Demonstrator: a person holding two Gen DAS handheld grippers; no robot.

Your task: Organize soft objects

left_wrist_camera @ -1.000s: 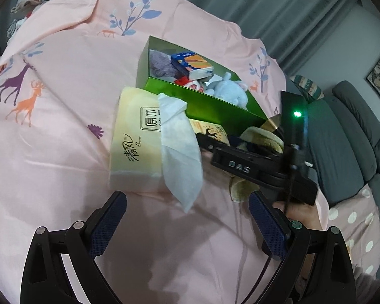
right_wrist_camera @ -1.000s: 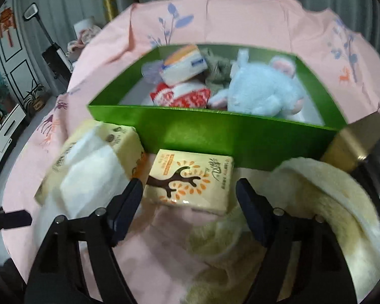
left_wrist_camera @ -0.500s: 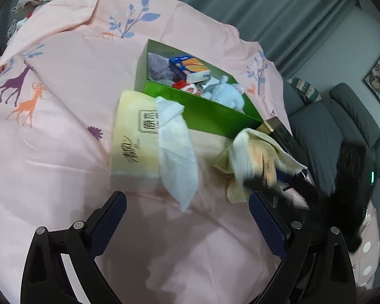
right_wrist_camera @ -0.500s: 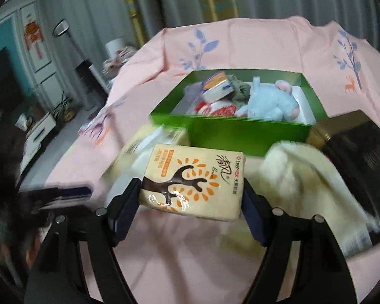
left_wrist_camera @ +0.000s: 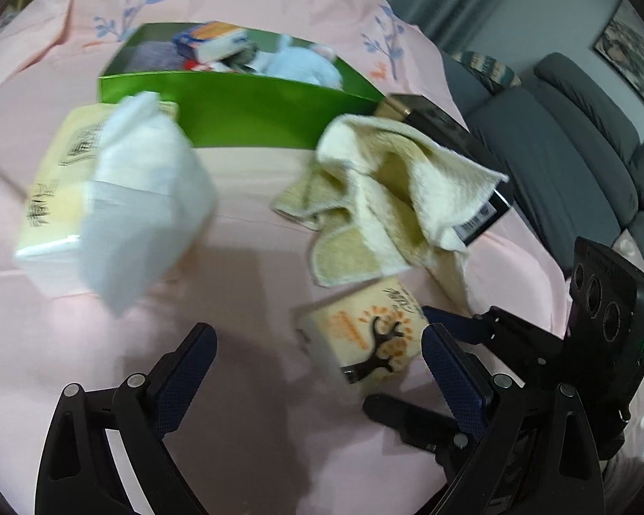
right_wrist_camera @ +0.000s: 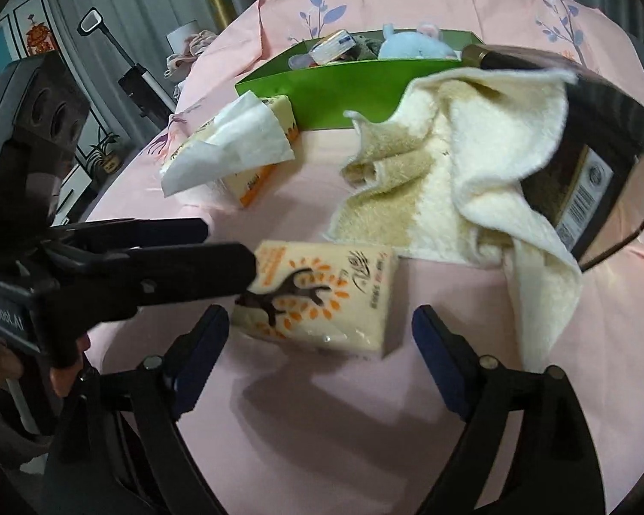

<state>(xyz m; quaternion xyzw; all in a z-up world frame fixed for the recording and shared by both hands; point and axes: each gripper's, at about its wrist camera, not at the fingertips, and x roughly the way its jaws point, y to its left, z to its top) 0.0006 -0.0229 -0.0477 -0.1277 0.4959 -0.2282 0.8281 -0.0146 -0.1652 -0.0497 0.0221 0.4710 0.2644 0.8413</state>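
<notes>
Pink cloth with printed trees and deer covers the surface (right_wrist_camera: pixel 408 450), and behind it I see grey curtains and a dark sofa. At the far side stands the green box (right_wrist_camera: pixel 343 86), already holding a blue plush toy (right_wrist_camera: pixel 412 45) and some small packs.

My right claw (right_wrist_camera: pixel 320 358) is spread wide, and the small tissue pack (right_wrist_camera: pixel 322 296) with the orange tree print lies flat on the cloth just in front of it, between the lines of the two fingers but not touched by them. My left claw (left_wrist_camera: pixel 317 369) is also spread and holds nothing; in the right wrist view its fingers reach in from the left, close to the pack's left end, and I cannot tell if they touch it.

I judge the step is to take this pack and bring it to the green box. To do it well, I should move the right claw forward until the pads are beside the short ends, then press gently, because the pack is soft and can bend. The cream towel (right_wrist_camera: pixel 463 171) lies just behind it, draped over a dark box (right_wrist_camera: pixel 601 150), so I must not catch its edge. The big tissue pack (right_wrist_camera: pixel 244 150), with a loose sheet, waits near the green box.
</notes>
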